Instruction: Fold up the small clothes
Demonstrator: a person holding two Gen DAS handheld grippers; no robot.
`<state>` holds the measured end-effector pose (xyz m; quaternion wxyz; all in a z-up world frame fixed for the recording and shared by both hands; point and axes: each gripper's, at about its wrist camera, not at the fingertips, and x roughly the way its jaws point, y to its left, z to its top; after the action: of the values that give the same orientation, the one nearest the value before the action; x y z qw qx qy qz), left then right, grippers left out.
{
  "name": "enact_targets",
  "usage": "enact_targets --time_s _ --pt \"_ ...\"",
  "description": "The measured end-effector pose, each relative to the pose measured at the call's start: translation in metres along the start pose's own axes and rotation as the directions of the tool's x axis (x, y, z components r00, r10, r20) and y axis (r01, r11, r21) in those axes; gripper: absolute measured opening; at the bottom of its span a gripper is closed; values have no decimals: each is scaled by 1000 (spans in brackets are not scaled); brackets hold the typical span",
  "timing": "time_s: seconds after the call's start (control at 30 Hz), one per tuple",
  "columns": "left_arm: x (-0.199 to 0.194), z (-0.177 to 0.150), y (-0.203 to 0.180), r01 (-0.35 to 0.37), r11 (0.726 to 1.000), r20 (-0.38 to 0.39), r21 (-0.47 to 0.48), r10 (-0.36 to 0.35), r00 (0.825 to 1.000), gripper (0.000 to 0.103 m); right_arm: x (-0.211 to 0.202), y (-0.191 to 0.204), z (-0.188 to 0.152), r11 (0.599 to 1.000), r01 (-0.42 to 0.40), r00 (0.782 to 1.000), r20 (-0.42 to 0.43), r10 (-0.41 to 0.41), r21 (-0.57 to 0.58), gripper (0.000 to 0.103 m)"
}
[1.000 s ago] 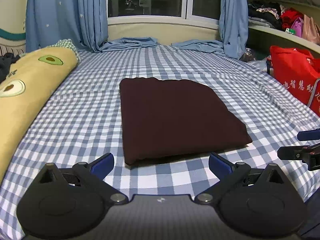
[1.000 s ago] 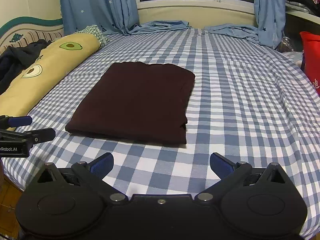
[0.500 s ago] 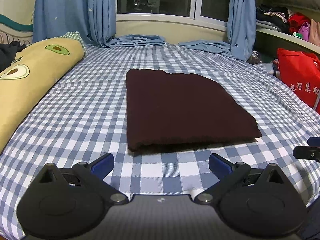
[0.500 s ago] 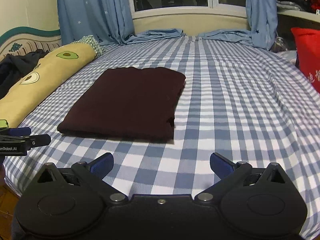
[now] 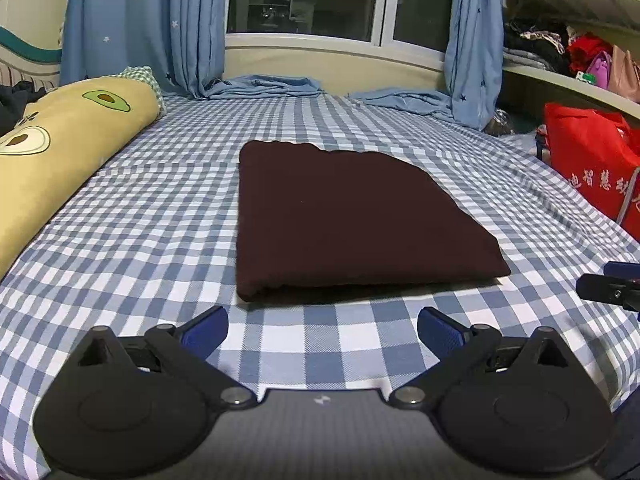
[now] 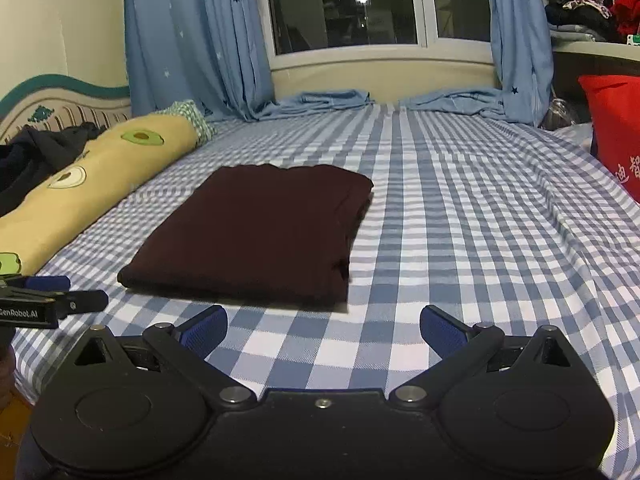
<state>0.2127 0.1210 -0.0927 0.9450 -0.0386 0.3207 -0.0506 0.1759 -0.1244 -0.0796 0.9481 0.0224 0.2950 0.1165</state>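
A: Item one, the bed (image 5: 120, 240). We list a blue-and-white checked sheet, rumpled toward 3 o'clock in the right view. Risk: a finger raking low could snag the sheet and lift it with the cloth.

B: Item two, the bolster (image 5: 60, 152), yellow with avocado print, along 9 to 10 o'clock. Well apart from the work; we see no hazard there.

A: Item three, the red bag (image 5: 592, 160), at 3 o'clock off the bed edge. Same verdict.

B: Item four, the garment (image 5: 344, 216), dark maroon, lying flat on the bed in a folded rectangle at 12 o'clock from both grippers. Near edge rounded and layered; in the right view its right side shows loose stacked edges.

A: There we note the main risk. Pinch only the top layer and the stack would peel open; drag one corner alone and the rectangle would skew. If we judge it needs another fold, uneven lifting by the two sides would leave it crooked.

B: Item five, left gripper (image 5: 322, 330), fingers spread wide, holding nothing, just short of the garment's near edge.

A: Item six, right gripper (image 6: 323, 328), fingers likewise apart and empty, near the garment's near right corner. The two could knock together if both close on one corner.
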Motion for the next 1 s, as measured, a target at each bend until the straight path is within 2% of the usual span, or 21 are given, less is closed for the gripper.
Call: enact_targets --time_s 0.13,1.0 --pt "0 0 -6 6 1000 -5 14 -6 1000 102 5 0 -2 1000 1 1000 -24 -1 8 102" --pt "4 8 -19 -1 999 -18 40 2 1000 102 1 8 2 1000 -18 1000 1 18 -16 102"
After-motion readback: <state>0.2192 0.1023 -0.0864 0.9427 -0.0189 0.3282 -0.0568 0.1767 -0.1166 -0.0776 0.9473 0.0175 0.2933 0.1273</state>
